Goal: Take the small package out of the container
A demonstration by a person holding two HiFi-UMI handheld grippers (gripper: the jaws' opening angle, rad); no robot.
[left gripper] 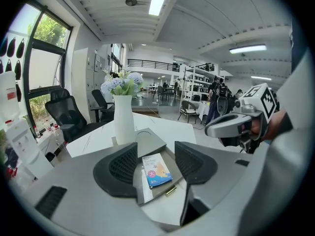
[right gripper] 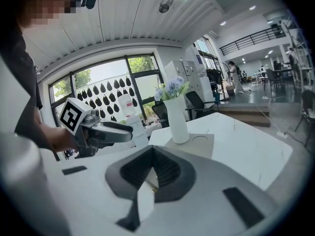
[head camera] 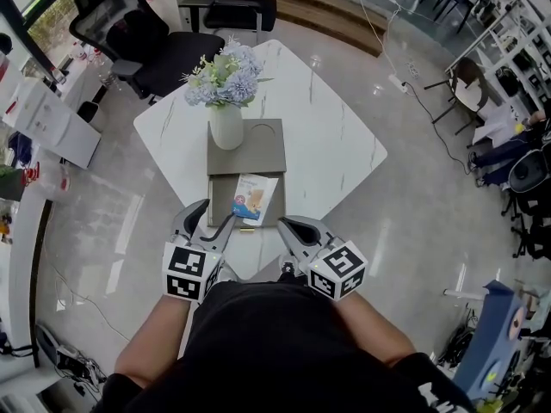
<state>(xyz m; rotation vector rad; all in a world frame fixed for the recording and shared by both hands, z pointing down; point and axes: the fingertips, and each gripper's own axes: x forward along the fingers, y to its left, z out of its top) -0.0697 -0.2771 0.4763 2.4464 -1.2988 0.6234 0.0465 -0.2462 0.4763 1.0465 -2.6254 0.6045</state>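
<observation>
A small blue-and-white package (head camera: 256, 198) lies flat in the near half of a flat grey container (head camera: 221, 198) on the white table. My left gripper (head camera: 215, 217) hovers at the container's near left corner, open; in the left gripper view the package (left gripper: 157, 170) shows in the gap between the jaws, untouched by them. My right gripper (head camera: 286, 224) is near the container's near right corner with its jaws together and nothing in them; its closed tips (right gripper: 153, 173) hide most of the container's near half in the right gripper view.
A white vase (head camera: 226, 126) of pale flowers stands on the container's far half (head camera: 258, 149). A small brass clasp (head camera: 245, 229) sits at the container's near edge. Black office chairs (head camera: 129, 33) stand beyond the table's far corner. The table's near corner is just below the grippers.
</observation>
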